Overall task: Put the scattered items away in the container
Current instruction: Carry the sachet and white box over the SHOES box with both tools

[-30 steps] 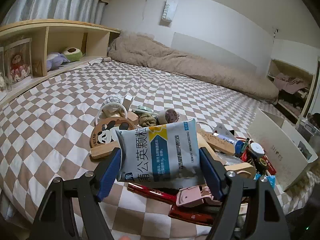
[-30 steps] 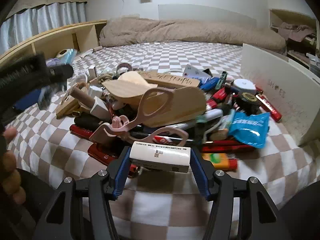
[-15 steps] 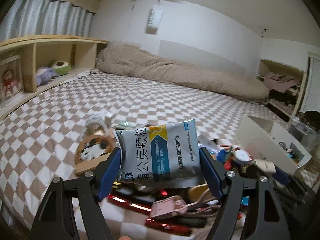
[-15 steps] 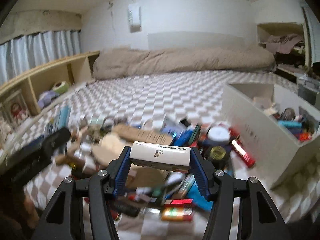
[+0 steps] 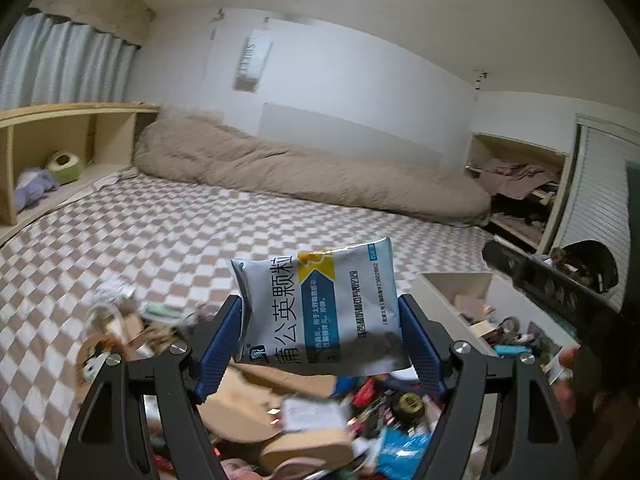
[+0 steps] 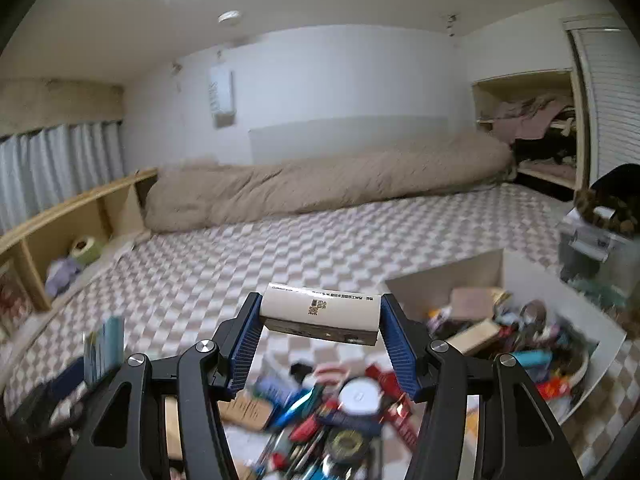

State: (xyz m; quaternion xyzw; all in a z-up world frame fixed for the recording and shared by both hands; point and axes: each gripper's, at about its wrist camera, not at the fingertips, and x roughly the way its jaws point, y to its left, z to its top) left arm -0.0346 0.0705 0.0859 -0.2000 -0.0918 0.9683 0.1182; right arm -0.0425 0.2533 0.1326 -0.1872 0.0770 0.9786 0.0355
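Gripping both loads firmly: left gripper (image 5: pixel 320 330) has its blue pads pinching the sides of a grey-blue sachet (image 5: pixel 318 308), right gripper (image 6: pixel 318 330) pinches a white box (image 6: pixel 320 314) end to end. Grip on each looks unchanged from a second ago; what changed is height and heading. Both items were down at the clutter pile (image 6: pixel 336 412) then, and now ride well above it, with the white container (image 6: pixel 504 276) swung into view to the right of the pile in both cameras, part full. Pile sits just beside the container's near wall on the checked bedspread (image 6: pixel 280 248). Read: lift done, carry under way; next is getting over the container's open top and releasing. Neither item is over it yet.
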